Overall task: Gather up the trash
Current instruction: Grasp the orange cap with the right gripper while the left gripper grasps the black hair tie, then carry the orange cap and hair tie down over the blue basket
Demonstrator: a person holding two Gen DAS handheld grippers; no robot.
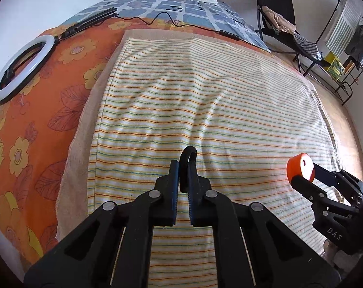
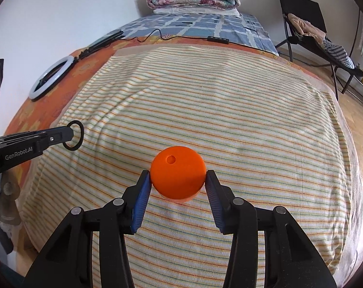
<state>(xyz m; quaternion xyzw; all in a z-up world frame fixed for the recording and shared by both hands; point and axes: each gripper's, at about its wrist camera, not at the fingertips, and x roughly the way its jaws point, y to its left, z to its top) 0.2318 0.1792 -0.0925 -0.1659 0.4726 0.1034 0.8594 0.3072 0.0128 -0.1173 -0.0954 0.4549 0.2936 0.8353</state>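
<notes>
Your left gripper (image 1: 183, 180) pinched a thin black ring (image 1: 187, 165) upright above the striped towel (image 1: 205, 96). Your right gripper (image 2: 177, 182) clamped an orange round piece (image 2: 177, 175) over that same towel.

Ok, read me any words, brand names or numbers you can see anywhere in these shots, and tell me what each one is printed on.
"DAS" — on the black body of the right gripper, seen from the left wrist.
"GenRobot.AI" — on the side of the left gripper, seen from the right wrist.
Yellow box on the rack: print too small to read.
Orange ball, black ring: no text.
</notes>
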